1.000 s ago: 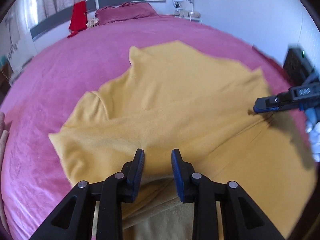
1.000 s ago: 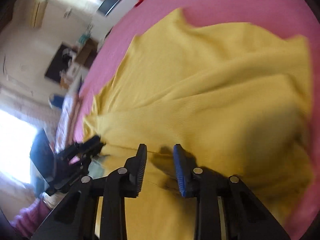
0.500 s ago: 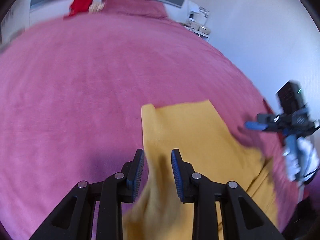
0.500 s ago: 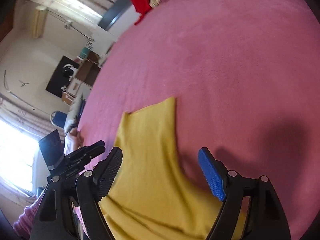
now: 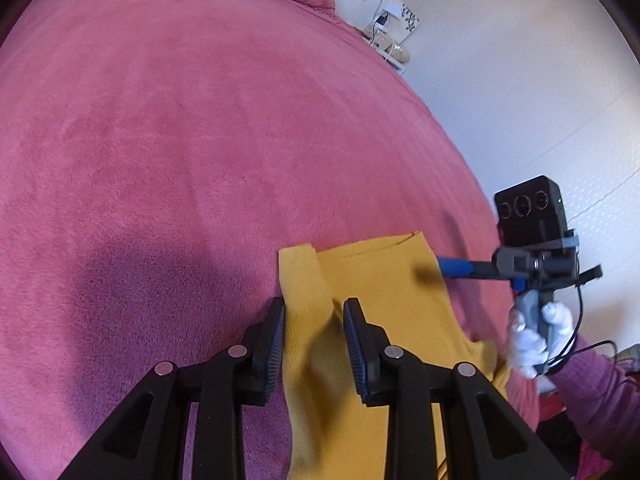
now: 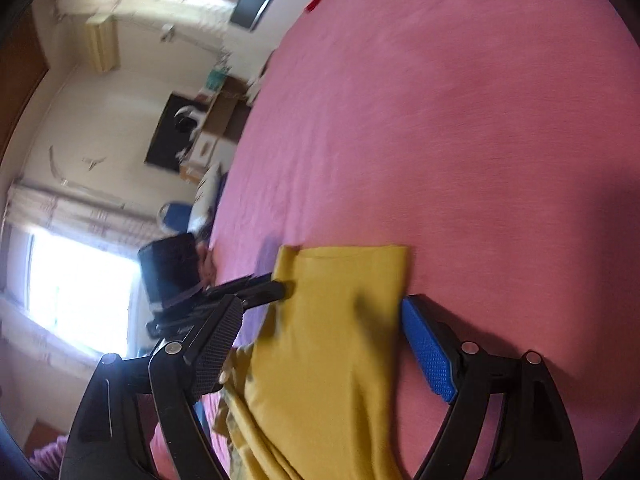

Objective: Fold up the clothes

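My left gripper [image 5: 314, 344] points down at the mustard-yellow knit garment [image 5: 376, 312], which lies as a narrow folded strip on the pink fleece bed cover [image 5: 180, 140], near the edge closest to me. A raised fold of the yellow knit stands between the left pads; the jaws are partly closed around it, though I cannot tell whether they actually pinch it. My right gripper [image 6: 324, 344] straddles the far end of the strip. Its jaws are opening, and are wide apart, with the cloth lying between them and touched by neither pad; it holds nothing.

Risks from this position:

1. If the left gripper pulls away while cloth is caught between the pads, the top layer will probably drag and the fold will open.
2. The right blue pad [image 6: 428, 352] sits just beside the strip's edge. A sideways withdrawal could snag that edge and skew the stack.
3. The knit is soft and loose at the near end, where bunched cloth shows, so any tug there may spread wrinkles.
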A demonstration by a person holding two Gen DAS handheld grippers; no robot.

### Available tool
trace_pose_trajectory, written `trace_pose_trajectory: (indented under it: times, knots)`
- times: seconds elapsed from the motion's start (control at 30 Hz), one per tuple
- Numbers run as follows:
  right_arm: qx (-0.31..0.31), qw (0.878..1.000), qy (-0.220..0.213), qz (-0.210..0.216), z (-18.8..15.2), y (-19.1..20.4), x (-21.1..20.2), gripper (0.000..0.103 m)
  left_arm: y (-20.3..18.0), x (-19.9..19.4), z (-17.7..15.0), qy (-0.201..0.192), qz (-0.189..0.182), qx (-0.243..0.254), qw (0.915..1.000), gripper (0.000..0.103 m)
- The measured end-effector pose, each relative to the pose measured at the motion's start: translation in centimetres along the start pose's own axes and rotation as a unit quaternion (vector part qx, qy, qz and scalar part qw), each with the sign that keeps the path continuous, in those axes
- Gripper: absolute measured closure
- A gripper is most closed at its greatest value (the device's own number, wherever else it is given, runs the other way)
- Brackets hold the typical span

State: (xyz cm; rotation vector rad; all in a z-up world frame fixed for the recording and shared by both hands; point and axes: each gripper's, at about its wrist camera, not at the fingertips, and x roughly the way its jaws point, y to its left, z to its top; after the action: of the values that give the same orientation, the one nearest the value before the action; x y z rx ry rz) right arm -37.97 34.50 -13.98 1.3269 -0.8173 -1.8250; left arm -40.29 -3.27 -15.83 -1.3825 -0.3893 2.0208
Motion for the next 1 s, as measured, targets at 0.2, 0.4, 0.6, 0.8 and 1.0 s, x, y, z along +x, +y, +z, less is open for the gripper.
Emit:
trace_pose_trajectory:
  times: [0.2, 0.4, 0.6, 0.8, 1.0]
  knots:
    - [-0.025, 0.998, 0.014, -0.048, -0.7, 1.6, 1.9, 0.02, 0.0, -0.1, -0.2, -0.004, -0.002, 0.015, 0.9999, 0.074]
    - [0.007, 0.998, -0.008, -0.058, -1.4, 0.8, 1.1, 0.075, -0.4, 0.0, 0.1, -0.006, 0.007, 0.026, 0.9996, 0.075]
    - [0.075, 0.997, -0.003, -0.032, -2.0, -1.9, 0.7, 0.095, -1.4, 0.4, 1.0, 0.007, 0.058, 0.041, 0.9975, 0.095]
    - [0.055, 0.998, -0.016, -0.018, -2.6, 0.4, -1.0, 0.095, -2.3, -2.9, 0.6, -0.021, -0.027, 0.017, 0.9993, 0.096]
    - [-0.001, 1.0, -0.008, -0.011, -6.9, 5.7, -5.0, 0.095, -6.4, -7.7, -4.0, -0.041, -0.07, 0.063, 0.9947, 0.096]
